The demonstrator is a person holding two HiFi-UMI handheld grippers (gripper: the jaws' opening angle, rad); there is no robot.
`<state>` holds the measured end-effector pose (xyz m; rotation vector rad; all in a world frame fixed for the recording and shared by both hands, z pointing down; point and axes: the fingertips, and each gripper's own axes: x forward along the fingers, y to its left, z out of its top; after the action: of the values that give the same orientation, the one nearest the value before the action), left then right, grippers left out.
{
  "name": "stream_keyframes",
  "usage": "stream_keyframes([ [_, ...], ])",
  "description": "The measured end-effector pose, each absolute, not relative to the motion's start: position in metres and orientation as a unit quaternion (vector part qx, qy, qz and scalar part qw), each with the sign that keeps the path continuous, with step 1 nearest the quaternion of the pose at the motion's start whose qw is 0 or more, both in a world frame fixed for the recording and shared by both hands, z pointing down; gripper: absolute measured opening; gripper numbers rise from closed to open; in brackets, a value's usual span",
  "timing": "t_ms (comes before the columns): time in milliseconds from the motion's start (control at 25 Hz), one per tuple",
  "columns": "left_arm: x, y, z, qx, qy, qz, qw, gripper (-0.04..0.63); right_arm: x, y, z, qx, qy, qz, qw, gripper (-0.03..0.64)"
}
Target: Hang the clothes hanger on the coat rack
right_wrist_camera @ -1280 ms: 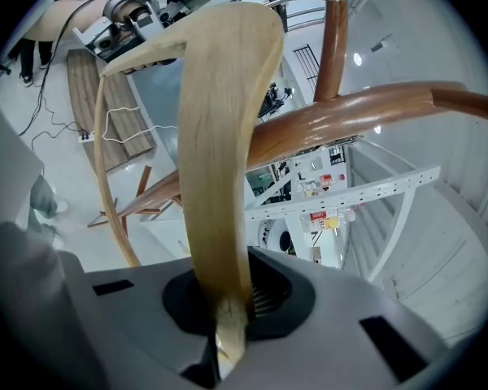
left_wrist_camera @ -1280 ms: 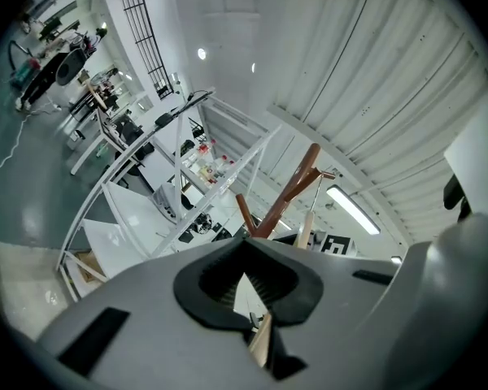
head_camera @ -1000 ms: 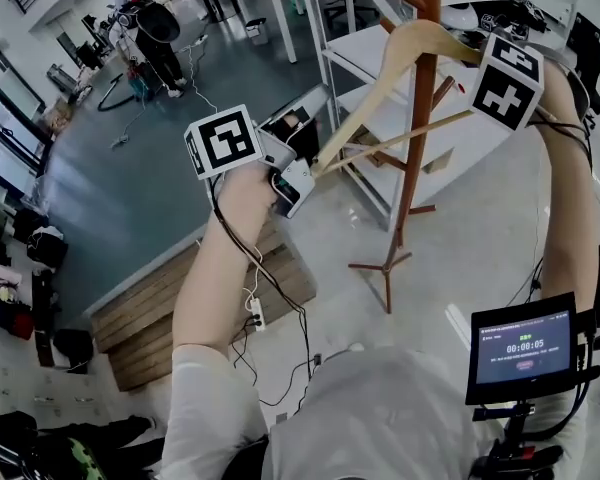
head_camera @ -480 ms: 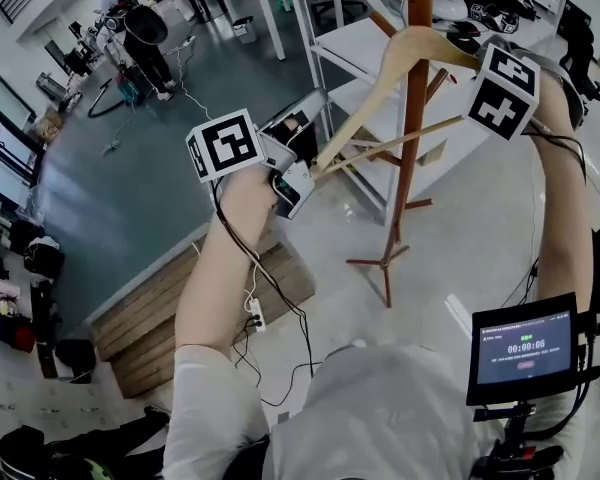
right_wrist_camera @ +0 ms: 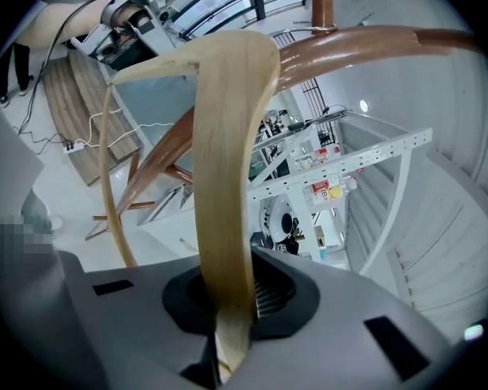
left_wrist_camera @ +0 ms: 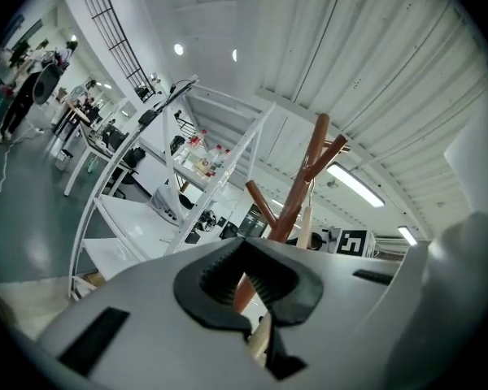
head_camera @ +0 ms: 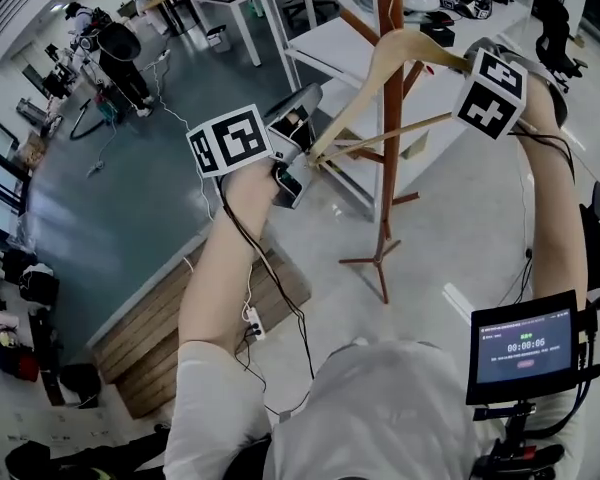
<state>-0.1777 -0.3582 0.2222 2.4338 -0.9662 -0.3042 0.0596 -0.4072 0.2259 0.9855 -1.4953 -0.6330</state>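
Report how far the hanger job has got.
Done: the hanger is raised right beside the coat rack pole. In hand: the left gripper and right gripper are each clamped on one end of it. Left: getting its hook onto one of the pegs, which these views don't confirm, then letting go with both.

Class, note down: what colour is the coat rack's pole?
The coat rack pole is reddish brown. The head view shows it best.
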Motion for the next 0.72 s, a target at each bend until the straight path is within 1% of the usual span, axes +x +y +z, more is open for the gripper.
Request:
stream_keyframes([
  [240, -0.167, -0.375, 0.218, 0.899, -0.368, -0.095, 0.218, 0.006, 0.072, -0.413, 0.221, 0.457, -0.635, -0.282, 0.555, 0.023],
  [480, -0.169, -0.382, 0.209, 0.899, -0.397, -0.089, 0.163, 0.006, 0.065, -0.405, 0.204, 0.455, -0.642, -0.332, 0.52, 0.026],
  [560, -0.169, -0.381, 0.204, 0.899, -0.401, -0.091, 0.149, 0.006, 0.066, -0.402, 0.201, 0.455, -0.648, -0.339, 0.509, 0.07],
  [680, -0.163, -0.378, 0.199, 0.903, -0.398, -0.091, 0.135, 0.006, 0.065, -0.398, 0.199, 0.449, -0.656, -0.352, 0.495, 0.074],
  [720, -0.16, -0.377, 0.199, 0.904, -0.398, -0.088, 0.132, 0.006, 0.064, -0.396, 0.199, 0.445, -0.66, -0.358, 0.487, 0.102],
])
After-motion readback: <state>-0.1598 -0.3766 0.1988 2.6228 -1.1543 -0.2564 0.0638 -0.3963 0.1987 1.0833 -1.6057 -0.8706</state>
